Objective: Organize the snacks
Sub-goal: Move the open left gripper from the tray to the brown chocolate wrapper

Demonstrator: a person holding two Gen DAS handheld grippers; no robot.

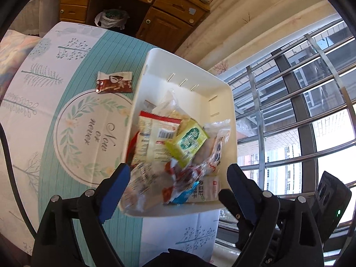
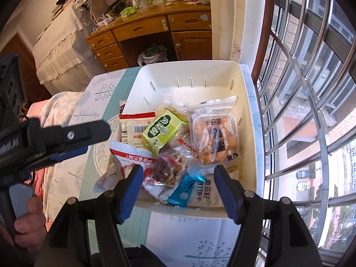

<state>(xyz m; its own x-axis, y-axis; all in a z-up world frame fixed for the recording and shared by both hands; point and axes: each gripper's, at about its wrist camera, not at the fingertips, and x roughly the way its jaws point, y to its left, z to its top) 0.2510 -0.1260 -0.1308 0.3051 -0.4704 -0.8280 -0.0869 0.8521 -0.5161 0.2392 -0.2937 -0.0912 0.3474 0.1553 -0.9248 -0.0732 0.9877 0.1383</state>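
Bedroom corner by a barred window [image 2: 311,89], wooden desk [image 2: 155,33] at the back; tabletop [image 1: 55,111] wears a teal-and-white printed cloth. White bin [image 1: 222,93] sits at the window edge of it, already loaded with packets: green one [image 2: 163,129] on top, clear pastry pack [image 2: 214,133], blue sachet [image 2: 184,189], red-and-white packs.

One straggler outside: brown wrapped snack [image 1: 114,82] lies flat on the cloth, just beside the bin's outer wall on the side away from the window, not touching it as far as I can tell. Its long axis runs roughly across the left view, pointing at the bin wall.

Left claw [image 1: 178,187] hangs over the bin's near end, jaws wide, nothing between the pads. Right claw [image 2: 179,189] is also over the near end, jaws partly apart, empty; packets lie below it but the pads press on none.

Key relation: the brown snack is up and left of the left claw in its view, on the left claw's side of the bin; the right view barely catches it, behind the bin wall. Left is the nearer hand. My read: the left claw goes out over the wall and grips across the short width, then carries it back into the bin
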